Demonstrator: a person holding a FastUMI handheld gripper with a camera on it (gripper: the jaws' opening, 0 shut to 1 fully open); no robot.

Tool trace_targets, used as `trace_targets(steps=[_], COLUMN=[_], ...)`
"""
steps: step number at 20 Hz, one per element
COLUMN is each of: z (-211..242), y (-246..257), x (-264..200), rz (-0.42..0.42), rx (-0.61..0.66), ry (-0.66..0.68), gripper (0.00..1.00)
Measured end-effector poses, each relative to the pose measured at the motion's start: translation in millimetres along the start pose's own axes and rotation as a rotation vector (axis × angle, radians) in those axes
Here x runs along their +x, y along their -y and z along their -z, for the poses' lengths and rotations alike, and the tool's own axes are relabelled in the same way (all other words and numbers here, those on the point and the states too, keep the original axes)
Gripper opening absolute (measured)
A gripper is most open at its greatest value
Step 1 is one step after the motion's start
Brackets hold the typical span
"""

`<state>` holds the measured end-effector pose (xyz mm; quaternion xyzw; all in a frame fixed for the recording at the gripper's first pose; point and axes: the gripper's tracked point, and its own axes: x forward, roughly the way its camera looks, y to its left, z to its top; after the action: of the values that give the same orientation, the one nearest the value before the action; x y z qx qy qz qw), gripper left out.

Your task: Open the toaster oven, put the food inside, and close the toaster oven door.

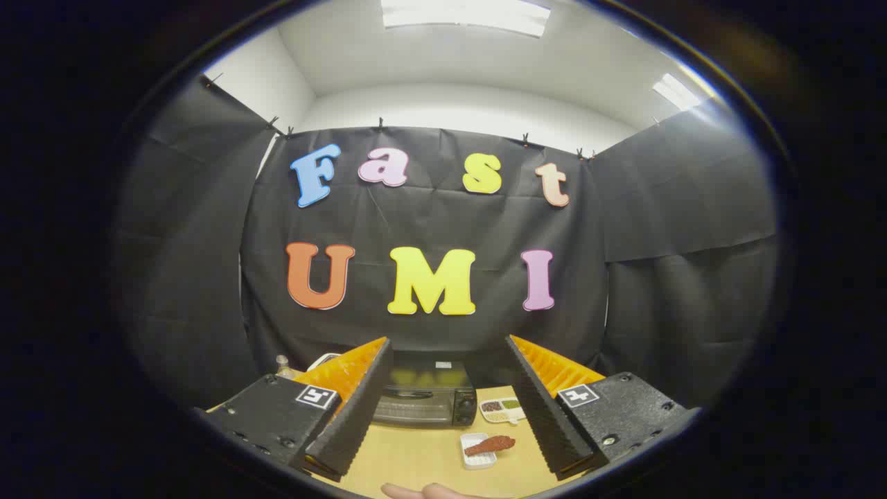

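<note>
A: Two fingers of the gripper [449, 409] spread wide, jaws gripping nothing, held above the counter [416, 461].

B: Left side first?

A: Small bottle-like thing [281, 363] behind the left finger [350, 409], too small to tell. White rim [322, 359] just beside it, mostly hidden.

B: Toaster oven?

A: Toaster oven [424, 398] sits between the fingers, beyond them, against the booth wall, door closed, dark glass front.

B: Food?

A: Reddish-brown piece of food [490, 444] lies across a small white tray [477, 452], near the right finger [547, 409], in front of the oven. Divided dish [502, 410] with small heaps just right of the oven, touching nothing.

B: Anything else?

A: Fingertips of a hand [423, 491] at the counter's near edge.
</note>
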<state>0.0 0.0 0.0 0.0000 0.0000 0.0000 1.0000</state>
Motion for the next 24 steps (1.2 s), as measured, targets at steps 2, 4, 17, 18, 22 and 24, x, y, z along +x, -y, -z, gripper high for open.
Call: trace_targets(steps=[2, 4, 17, 18, 22, 24], z=[-0.9, -1.8, -0.7, 2.4, 18.7, 31.2], y=[0.0, 0.0, -7.7, -9.7, -15.4, -17.8], x=[0.5, 0.7, 13.5, 18.6, 46.8, 66.5], rz=[0.0, 0.003, -0.009, -0.017, -0.044, -0.041], rx=[-0.002, -0.008, -0.006, -0.004, -0.015, -0.013], ry=[-0.001, -0.002, 0.003, 0.001, -0.011, -0.033], gripper=[1.0, 1.0, 1.0, 1.0, 1.0, 1.0])
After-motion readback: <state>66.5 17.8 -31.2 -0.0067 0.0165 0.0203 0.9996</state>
